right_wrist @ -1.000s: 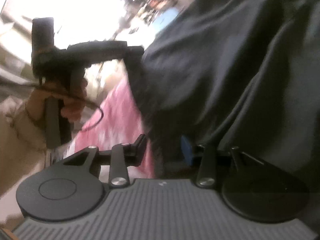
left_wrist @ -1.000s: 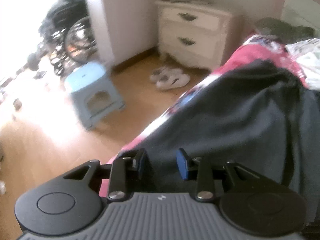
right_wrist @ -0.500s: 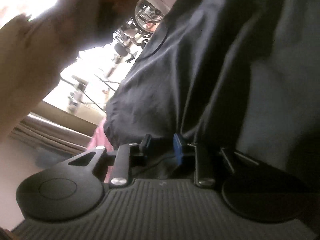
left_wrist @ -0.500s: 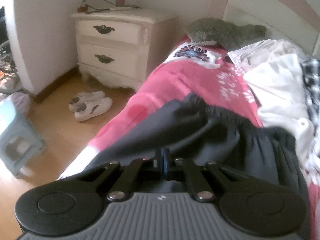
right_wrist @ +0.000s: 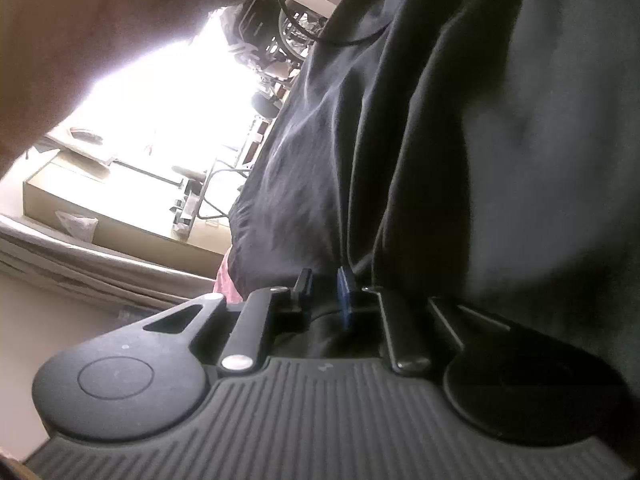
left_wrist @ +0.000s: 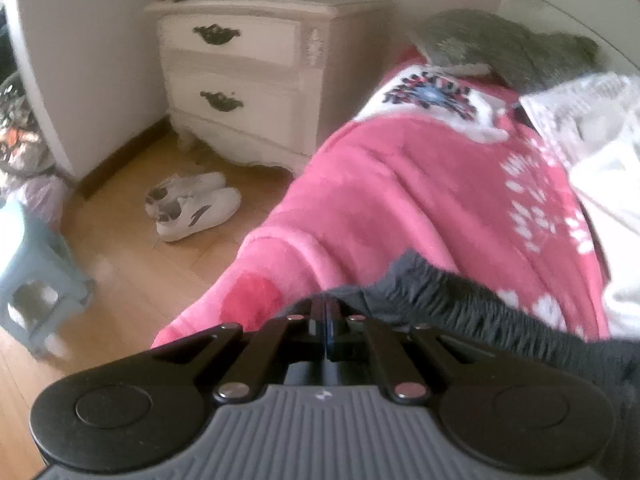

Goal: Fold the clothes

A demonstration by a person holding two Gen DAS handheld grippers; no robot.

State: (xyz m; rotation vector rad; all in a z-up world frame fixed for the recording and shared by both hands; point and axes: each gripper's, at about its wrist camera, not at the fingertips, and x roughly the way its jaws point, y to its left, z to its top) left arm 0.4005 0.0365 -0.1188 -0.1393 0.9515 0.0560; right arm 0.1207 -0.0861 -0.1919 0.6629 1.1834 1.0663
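A dark garment with a gathered elastic waistband lies on the pink blanket of a bed. My left gripper is shut, its pads pinched together on the waistband's edge at the near side of the bed. In the right wrist view the same dark garment fills the right half, hanging in folds. My right gripper has its jaws closing, with a fold of that fabric bunched between the black and blue pads. A person's arm crosses the upper left.
A white nightstand stands by the wall, with white shoes and a pale blue stool on the wood floor. White clothes and a grey furry item lie further up the bed. A wheelchair stands in bright light.
The left gripper shut on the garment and swept along the bed toward the nightstand, bringing the waistband along. The right jaws narrowed on the fabric. An arm moved in over the right view.
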